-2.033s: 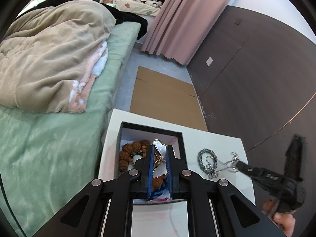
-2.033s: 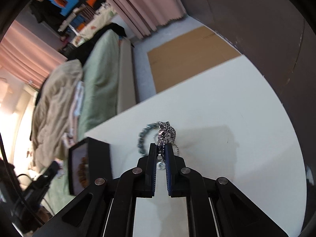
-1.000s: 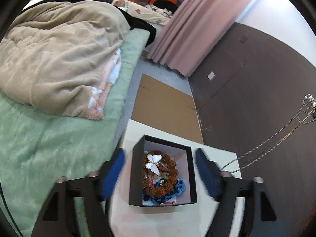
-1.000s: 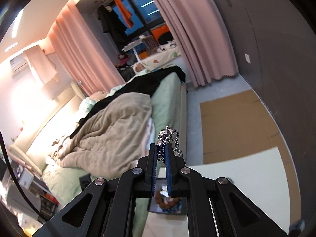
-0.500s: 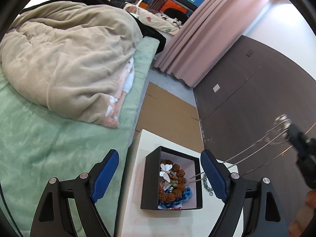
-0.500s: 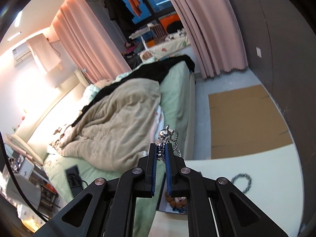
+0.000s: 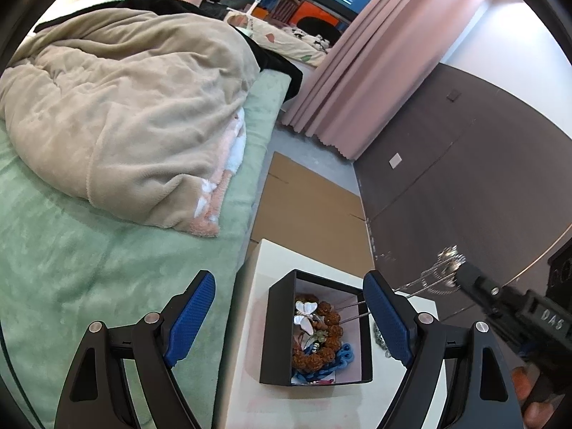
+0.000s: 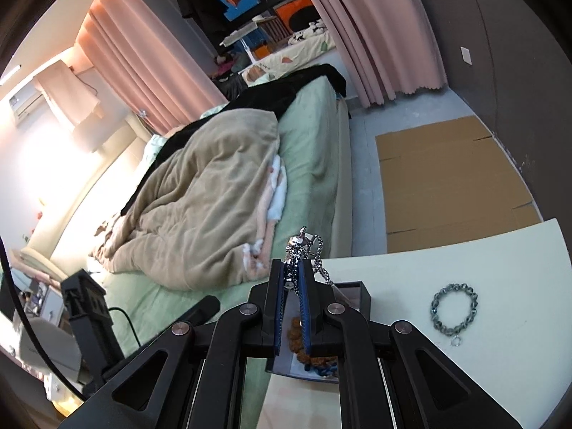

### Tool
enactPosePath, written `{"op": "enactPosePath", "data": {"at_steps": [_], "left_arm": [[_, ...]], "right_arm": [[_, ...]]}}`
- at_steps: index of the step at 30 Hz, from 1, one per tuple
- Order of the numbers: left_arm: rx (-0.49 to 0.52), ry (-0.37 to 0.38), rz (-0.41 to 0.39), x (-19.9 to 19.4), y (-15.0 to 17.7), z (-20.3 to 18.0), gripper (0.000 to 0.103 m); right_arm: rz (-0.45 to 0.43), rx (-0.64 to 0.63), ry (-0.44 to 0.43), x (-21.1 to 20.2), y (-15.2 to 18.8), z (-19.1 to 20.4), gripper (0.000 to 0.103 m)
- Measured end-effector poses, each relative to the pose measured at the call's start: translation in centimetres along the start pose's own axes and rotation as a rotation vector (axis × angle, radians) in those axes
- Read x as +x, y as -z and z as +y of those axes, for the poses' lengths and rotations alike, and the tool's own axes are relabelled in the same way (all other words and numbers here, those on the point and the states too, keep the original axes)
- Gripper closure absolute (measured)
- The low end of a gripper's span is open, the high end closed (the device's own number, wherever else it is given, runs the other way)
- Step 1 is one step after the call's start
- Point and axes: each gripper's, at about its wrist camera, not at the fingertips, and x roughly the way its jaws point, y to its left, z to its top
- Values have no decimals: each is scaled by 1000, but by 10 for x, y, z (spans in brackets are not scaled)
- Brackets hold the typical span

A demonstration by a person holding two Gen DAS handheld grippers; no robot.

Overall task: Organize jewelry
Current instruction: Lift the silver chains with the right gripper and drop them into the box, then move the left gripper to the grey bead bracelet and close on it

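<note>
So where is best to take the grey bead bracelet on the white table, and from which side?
Grip the beaded band of the grey bead bracelet from above, one jaw inside the ring, one outside. It lies flat on the white table, so the sides probably give little hold. Avoid the small ring at its near end.

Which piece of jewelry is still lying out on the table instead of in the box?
The grey-green beaded bracelet. It lies alone on the white table, while the brown bead bracelet sits inside the black box.

Even indoor light – strong glare at left in right-wrist view; fisheye bending, dark vignette at edges.
</note>
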Motion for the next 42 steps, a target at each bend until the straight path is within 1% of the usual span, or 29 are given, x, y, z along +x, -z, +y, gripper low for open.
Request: {"op": "enactPosePath", "data": {"at_steps": [7,9,11,13,15,16,17,18,21,27,33,37,40,42], "left_arm": [[2,-4,-4,1,0,-2,18],[5,-6,-6,1,0,-3,18],[7,-6,-6,1,0,-3,18],[6,-4,-4,1,0,-3,18],[7,0,0,1,1,-5,18],[9,1,0,0,2,-6,18],[12,3,1,0,3,-8,18],[14,5,2,0,4,-10,18],[24,16,8,1,8,-19,18],[62,40,24,8,17,-43,18],[126,64,44,20,30,-77,18],[199,74,74,29,41,-104,18],[263,75,120,40,49,-124,18],[290,79,151,47,53,-135,18]], "right_arm": [[59,17,18,27,10,-13,94],[77,24,35,35,12,-18,94],[107,54,62,44,14,-27,93],[143,89,56,47,16,-34,91],[142,114,40,41,17,-41,81],[128,114,46,35,18,-41,65],[108,113,50,27,18,-43,52],[90,116,49,19,18,-45,49],[73,151,50,2,17,-57,48],[69,195,91,-23,26,-81,48],[42,271,135,-51,36,-118,48],[37,313,145,-66,46,-137,47],[36,352,171,-76,55,-153,44],[41,363,175,-76,52,-161,43]]}}
